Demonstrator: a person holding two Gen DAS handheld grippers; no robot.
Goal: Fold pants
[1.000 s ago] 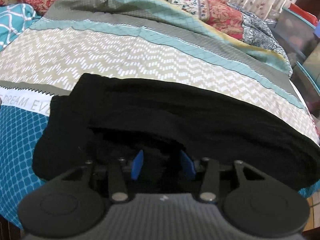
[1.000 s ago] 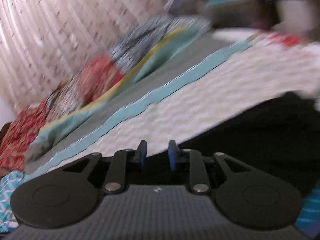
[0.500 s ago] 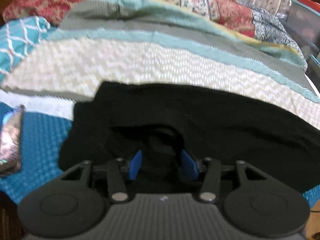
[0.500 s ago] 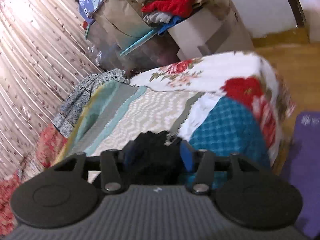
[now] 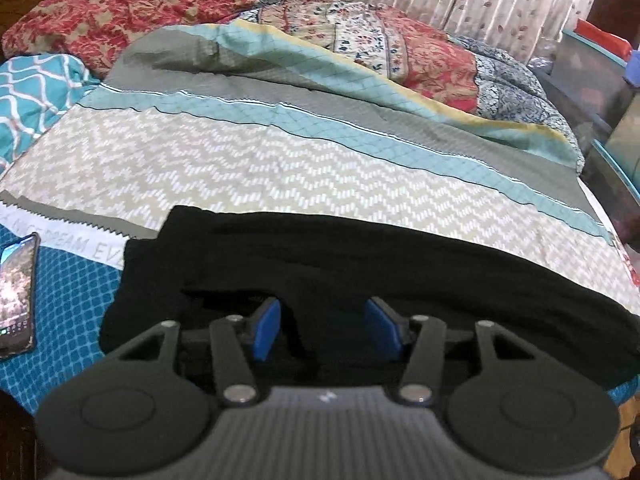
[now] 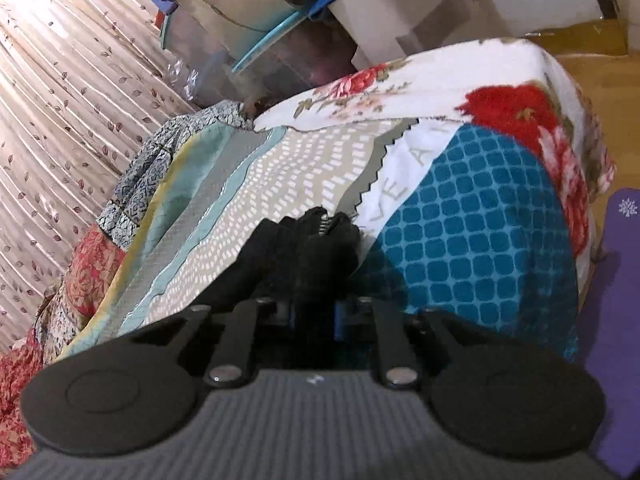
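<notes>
Black pants [image 5: 360, 264] lie folded lengthwise across the near edge of a patchwork bedspread [image 5: 240, 168]. My left gripper [image 5: 324, 330] is open, its blue pads wide apart over the near edge of the pants, holding nothing. In the right wrist view the end of the pants [image 6: 304, 248] bunches up between the fingers. My right gripper [image 6: 314, 314] is shut on that black cloth; its blue pads are mostly hidden by the fabric.
A phone [image 5: 16, 292] lies at the bed's left edge. Rumpled red and blue quilts [image 5: 400, 48] pile up at the back by a curtain [image 6: 60, 100]. Storage bins and boxes [image 6: 320, 40] stand past the bed's corner. A purple mat [image 6: 616, 320] lies on the floor.
My left gripper has opened wider and backed off the pants. My right gripper swung to the pants' end, then closed from open onto the black cloth.
</notes>
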